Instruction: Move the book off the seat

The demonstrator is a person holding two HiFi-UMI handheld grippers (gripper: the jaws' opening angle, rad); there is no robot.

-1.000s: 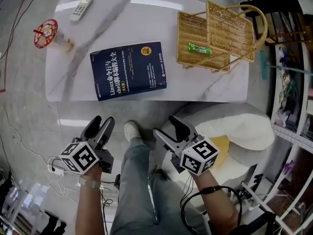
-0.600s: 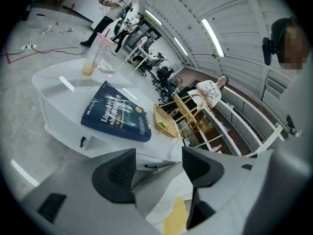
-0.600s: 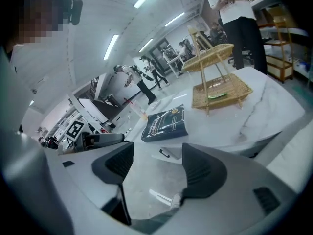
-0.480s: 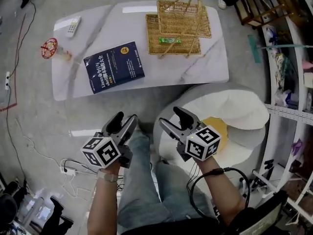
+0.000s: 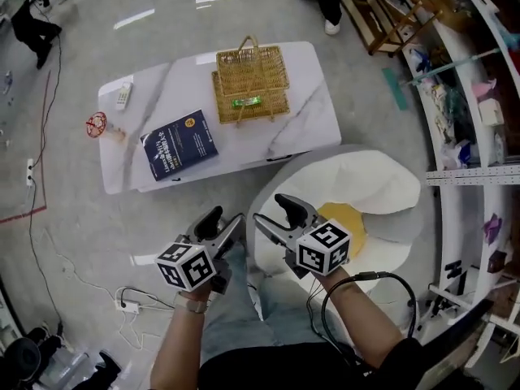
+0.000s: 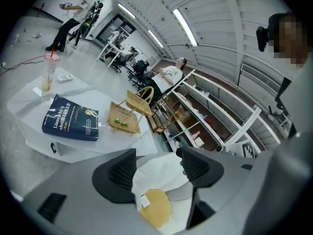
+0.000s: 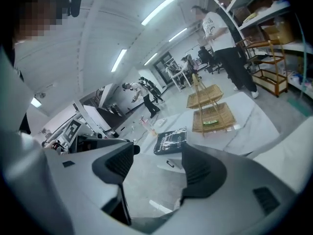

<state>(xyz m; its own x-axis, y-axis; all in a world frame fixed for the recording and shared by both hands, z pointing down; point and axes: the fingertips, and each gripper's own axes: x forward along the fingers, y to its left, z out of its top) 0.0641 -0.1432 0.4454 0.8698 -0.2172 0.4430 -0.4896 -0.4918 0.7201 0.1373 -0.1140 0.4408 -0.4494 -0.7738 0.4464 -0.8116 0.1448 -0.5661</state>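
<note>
The book (image 5: pixel 179 144) lies flat on the tabletop (image 5: pixel 309 104), at its left half beside the wicker basket (image 5: pixel 250 84), off the white seat (image 5: pixel 366 189) by the tabletop's near edge. The left gripper (image 5: pixel 223 220) and right gripper (image 5: pixel 272 210) hover short of the tabletop, jaws apart, empty. The tabletop now lies farther from them than a second ago.
</note>
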